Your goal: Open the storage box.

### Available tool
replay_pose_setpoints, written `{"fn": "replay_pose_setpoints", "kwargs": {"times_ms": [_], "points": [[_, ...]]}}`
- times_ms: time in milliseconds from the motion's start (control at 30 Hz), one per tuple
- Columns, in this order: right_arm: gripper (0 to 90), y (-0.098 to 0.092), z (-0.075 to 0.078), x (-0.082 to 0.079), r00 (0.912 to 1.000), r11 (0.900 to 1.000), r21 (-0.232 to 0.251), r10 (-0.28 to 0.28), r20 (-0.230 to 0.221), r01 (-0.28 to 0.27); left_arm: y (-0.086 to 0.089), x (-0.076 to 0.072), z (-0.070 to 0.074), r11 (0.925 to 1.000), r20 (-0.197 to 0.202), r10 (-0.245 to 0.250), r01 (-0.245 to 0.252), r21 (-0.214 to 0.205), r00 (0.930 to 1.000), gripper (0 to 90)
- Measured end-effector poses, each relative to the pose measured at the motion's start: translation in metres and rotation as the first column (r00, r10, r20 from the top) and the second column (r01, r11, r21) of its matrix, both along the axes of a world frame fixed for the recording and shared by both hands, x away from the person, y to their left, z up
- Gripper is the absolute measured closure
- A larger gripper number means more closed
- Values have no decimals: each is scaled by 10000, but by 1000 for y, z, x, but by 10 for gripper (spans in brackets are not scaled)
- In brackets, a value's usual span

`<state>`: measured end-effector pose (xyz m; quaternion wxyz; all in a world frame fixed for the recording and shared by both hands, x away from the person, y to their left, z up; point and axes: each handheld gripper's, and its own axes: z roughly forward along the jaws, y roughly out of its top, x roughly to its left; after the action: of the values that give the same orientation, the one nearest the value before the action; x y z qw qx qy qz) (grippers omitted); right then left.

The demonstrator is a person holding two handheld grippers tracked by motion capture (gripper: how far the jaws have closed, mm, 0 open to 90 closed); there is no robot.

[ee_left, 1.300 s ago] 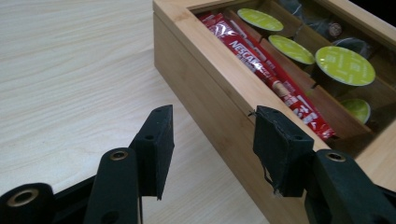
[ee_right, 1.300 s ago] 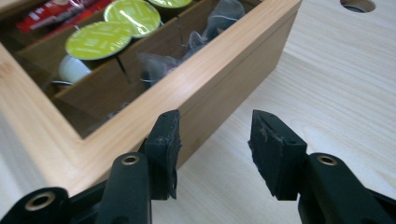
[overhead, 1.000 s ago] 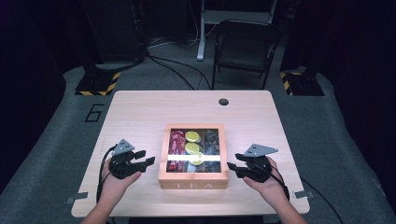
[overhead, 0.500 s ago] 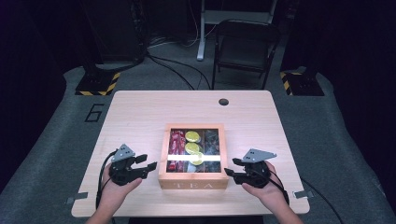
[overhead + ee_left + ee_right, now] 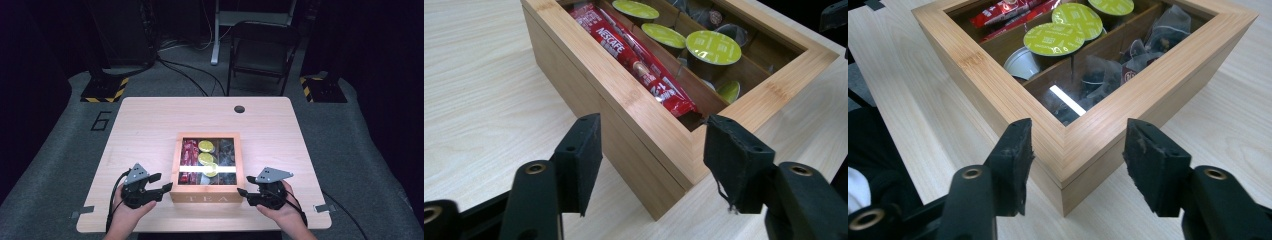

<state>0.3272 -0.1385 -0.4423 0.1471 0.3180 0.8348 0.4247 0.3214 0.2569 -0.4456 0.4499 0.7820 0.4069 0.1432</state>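
1. Centrally on the table (image 5: 150,120), toward its near edge, sits the wooden tea box (image 5: 207,191), lid shut, with a glass pane in the lid.
2. Through the glass, red sachets (image 5: 634,52) lie in the box's left compartment, green-topped capsules (image 5: 1068,27) in the middle one, dark pouches (image 5: 1153,37) in the right one.
3. Just left of the box's near left corner, the left gripper (image 5: 651,150) is unclenched; its jaws have just been opening and straddle that corner without pressing it.
4. At the box's near right corner, the right gripper (image 5: 1075,157) also stands released; its jaws have just been opening, with the corner between them, untouched.
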Motion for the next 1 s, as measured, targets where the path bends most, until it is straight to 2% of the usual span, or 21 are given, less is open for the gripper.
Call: {"fn": "replay_pose_setpoints", "kwargs": {"times_ms": [100, 200, 300, 433, 467, 500, 567, 733, 800, 833, 867, 900, 1000], "points": [[462, 1, -1, -2, 9998, 9999, -72, 83, 187, -82, -1, -2, -2, 9999, 71, -84, 82, 144, 9999, 436], [461, 0, -2, -4, 9998, 10000, -58, -35, 210, 36, -2, -5, -4, 9999, 102, 129, -128, -67, 9999, 428], [461, -2, -4, -5, 9995, 9996, 144, -232, 216, 229, -1, -6, -7, 10000, 87, 88, -88, -35, 9999, 408], [459, -4, -8, -5, 9995, 9996, 151, -243, 221, 240, -2, -10, -11, 10000, 108, -37, 36, 28, 9999, 404], [460, -4, -9, -5, 9996, 9995, 173, -273, 119, 271, -3, -10, -12, 10000, 115, -28, 28, -11, 9999, 404], [464, -5, -10, -5, 9996, 9997, 143, -217, 180, 214, -3, -10, -12, 9998, 245, -136, 132, 165, 9996, 402], [488, -5, -13, -6, 9998, 9997, 146, -204, -53, 204, -4, -10, -13, 9995, 166, -265, 262, 165, 9995, 397], [502, -3, -17, -6, 9997, 9999, 91, -54, -230, 56, -7, -11, -17, 9988, 131, -382, 378, 309, 9992, 404], [509, -1, -19, -6, 9996, 10000, -12, -3, -266, 3, -7, -11, -19, 9988, 21, -458, 458, 185, 9989, 407], [516, 0, -20, -6, 9996, 10000, -78, 44, -273, -46, -8, -11, -20, 9987, 92, -469, 467, 193, 9989, 413], [516, 0, -20, -6, 9996, 10000, -78, 44, -273, -46, -8, -11, -21, 9979, -57, -603, 604, 223, 9982, 413], [520, 1, -21, -6, 9997, 10000, -82, -26, -224, 24, -9, -11, -22, 9976, -34, -627, 628, 286, 9980, 424], [533, 0, -24, -5, 9988, 9999, -99, -38, -485, 33, -11, -11, -24, 9958, -81, -759, 762, 516, 9971, 454]]}}
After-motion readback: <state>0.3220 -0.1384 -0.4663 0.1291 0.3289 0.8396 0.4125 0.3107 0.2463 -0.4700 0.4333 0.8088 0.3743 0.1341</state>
